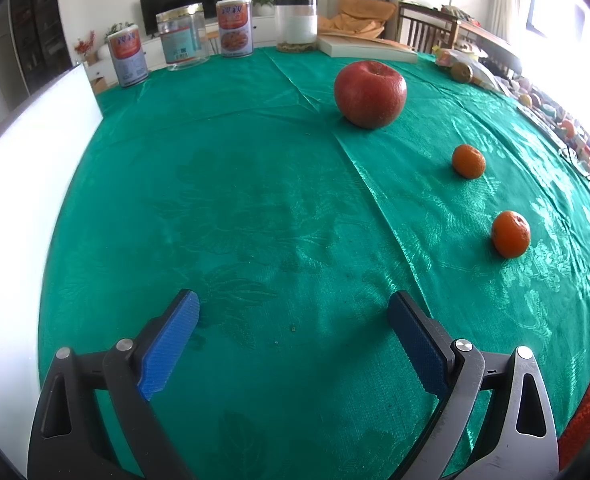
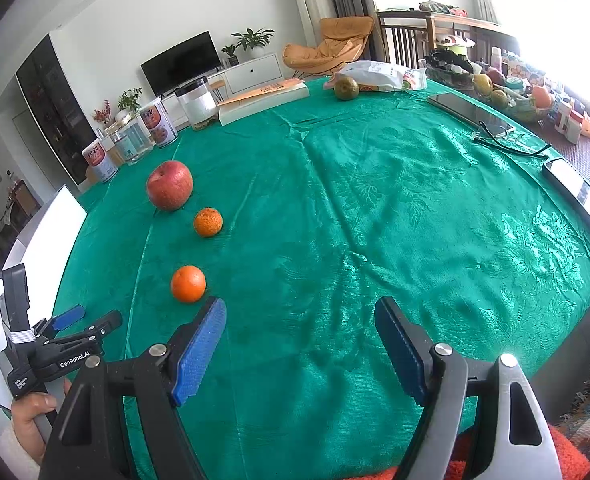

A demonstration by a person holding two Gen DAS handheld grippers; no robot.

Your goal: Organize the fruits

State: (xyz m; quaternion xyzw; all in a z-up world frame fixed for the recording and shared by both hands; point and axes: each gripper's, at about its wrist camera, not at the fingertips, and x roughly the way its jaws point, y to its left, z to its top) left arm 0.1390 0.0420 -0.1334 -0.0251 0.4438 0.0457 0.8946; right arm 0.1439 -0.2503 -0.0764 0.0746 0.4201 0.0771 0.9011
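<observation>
Your left gripper point(image 1: 293, 312) hangs low over the green tablecloth point(image 1: 255, 200) with its jaws spread wide and nothing between the blue pads point(image 1: 171, 344). Your right gripper point(image 2: 300, 320) is likewise released, jaws wide apart, holding nothing. Three fruits sit on the cloth in a loose line, each apart from the others: a red apple point(image 1: 370, 94) farthest out, a small mandarin point(image 1: 468, 161) in the middle, and a second mandarin point(image 1: 510, 234) nearest you. From the left wrist view, all three lie ahead and to the right of the left gripper, well clear of its fingers. From the right wrist view, the same row lies ahead and to the left: apple point(image 2: 169, 185), middle mandarin point(image 2: 207, 222), near mandarin point(image 2: 188, 283). The near mandarin sits just beyond the tip of the right gripper's left pad point(image 2: 199, 350), not touching it. The left gripper point(image 2: 89, 318) shows at the lower left of the right wrist view, held in your left hand point(image 2: 31, 416). Cans point(image 1: 235, 28) and jars point(image 1: 296, 24) stand along the far table edge, beside a flat book point(image 1: 369, 49).
</observation>
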